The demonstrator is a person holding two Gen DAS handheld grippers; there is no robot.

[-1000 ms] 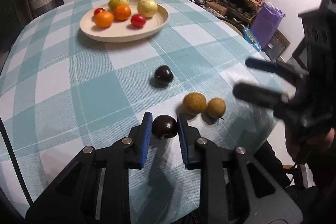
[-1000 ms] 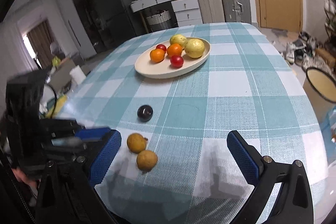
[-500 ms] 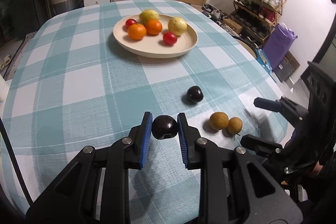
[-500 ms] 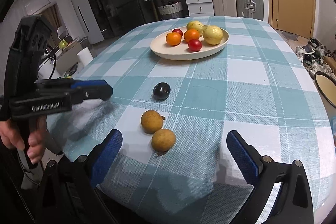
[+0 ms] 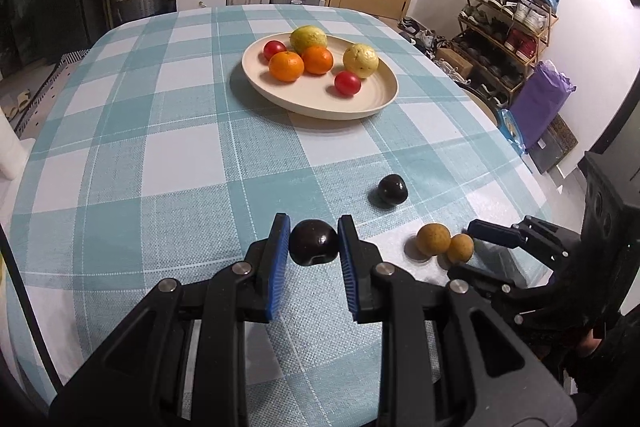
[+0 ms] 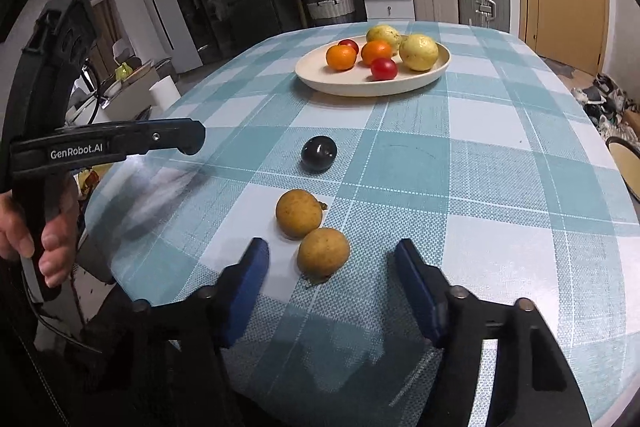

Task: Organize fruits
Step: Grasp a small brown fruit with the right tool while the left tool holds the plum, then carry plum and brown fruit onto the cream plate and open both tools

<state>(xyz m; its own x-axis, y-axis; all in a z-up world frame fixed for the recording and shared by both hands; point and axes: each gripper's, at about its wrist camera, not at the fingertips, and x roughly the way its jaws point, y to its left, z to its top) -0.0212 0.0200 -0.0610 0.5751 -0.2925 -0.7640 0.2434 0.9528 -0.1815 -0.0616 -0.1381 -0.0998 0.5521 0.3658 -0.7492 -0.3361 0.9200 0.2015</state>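
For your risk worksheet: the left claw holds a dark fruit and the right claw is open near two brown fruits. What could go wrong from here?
1. The dark fruit is round and glossy; it might slip from the left claw on the way to the plate.
2. The two brown fruits touch, so the right claw closing on one may knock the other rolling.
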